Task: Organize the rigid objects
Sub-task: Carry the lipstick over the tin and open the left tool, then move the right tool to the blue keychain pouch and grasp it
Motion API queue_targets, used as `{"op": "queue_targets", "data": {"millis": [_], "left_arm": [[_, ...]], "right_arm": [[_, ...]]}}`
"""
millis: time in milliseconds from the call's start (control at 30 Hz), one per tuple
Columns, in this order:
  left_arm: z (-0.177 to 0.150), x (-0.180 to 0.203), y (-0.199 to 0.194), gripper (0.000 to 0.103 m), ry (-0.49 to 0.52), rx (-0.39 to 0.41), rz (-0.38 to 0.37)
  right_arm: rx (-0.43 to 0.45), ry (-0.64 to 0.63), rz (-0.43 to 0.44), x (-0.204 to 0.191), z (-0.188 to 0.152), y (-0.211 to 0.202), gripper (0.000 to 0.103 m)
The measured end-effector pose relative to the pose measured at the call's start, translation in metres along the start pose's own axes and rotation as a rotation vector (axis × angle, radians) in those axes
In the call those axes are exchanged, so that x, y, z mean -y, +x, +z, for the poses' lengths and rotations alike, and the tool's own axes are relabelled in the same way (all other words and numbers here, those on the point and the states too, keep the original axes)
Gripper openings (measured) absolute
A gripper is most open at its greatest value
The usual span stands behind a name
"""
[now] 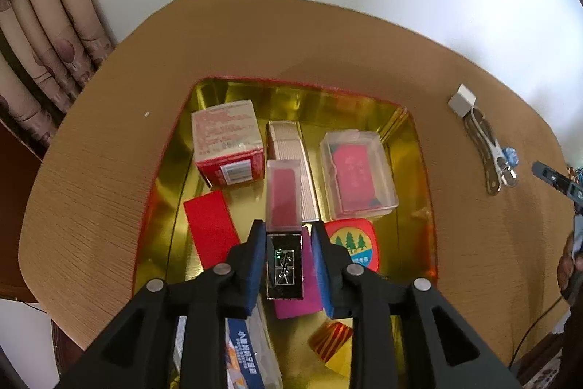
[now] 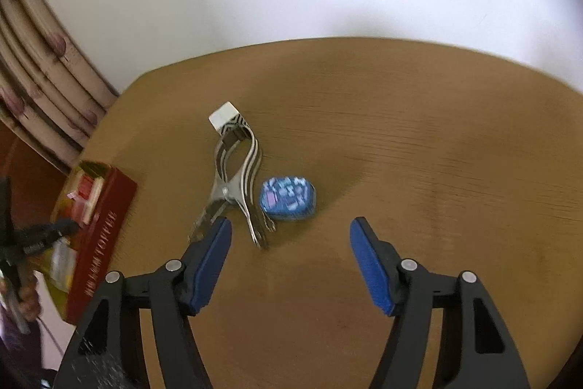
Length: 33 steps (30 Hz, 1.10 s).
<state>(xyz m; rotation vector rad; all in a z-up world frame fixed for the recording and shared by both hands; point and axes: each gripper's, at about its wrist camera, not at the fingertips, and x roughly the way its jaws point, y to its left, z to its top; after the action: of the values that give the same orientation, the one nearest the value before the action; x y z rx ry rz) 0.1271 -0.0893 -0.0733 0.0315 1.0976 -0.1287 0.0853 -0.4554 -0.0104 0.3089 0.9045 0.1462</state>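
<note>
The left gripper [image 1: 284, 261] hangs over the gold tray [image 1: 419, 148], its pads beside a lipstick [image 1: 284, 228] but apparently parted from it, so I judge the lipstick is being set down there. Right of the tray, the right gripper [image 2: 291, 265] is spread and empty near the metal clips [image 2: 233, 185] and blue case [image 2: 288, 197], probably the next pickup; the tray's near end is hidden.

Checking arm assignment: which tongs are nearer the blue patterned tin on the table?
Right. The right tongs hang open just short of the blue tin; the left tongs are over the gold box.
</note>
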Motion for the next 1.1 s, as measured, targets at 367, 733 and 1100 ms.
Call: {"op": "queue_targets", "data": {"millis": [367,733,1100], "left_arm": [[-0.02,-0.003,-0.04,0.034,-0.065,0.057,-0.029],[-0.027,-0.001,-0.049,0.035,-0.106,0.001,-0.004],[-0.03,0.005,-0.046,0.035,-0.121,-0.035,-0.009]], "right_arm": [[-0.297,-0.687,-0.049,-0.038,0.028,0.023,0.06],[-0.483,-1.041,-0.028,-0.068,0.026,0.066,0.04],[-0.535,-1.031,0.005,-0.076,0.032,0.088,0.03]]}}
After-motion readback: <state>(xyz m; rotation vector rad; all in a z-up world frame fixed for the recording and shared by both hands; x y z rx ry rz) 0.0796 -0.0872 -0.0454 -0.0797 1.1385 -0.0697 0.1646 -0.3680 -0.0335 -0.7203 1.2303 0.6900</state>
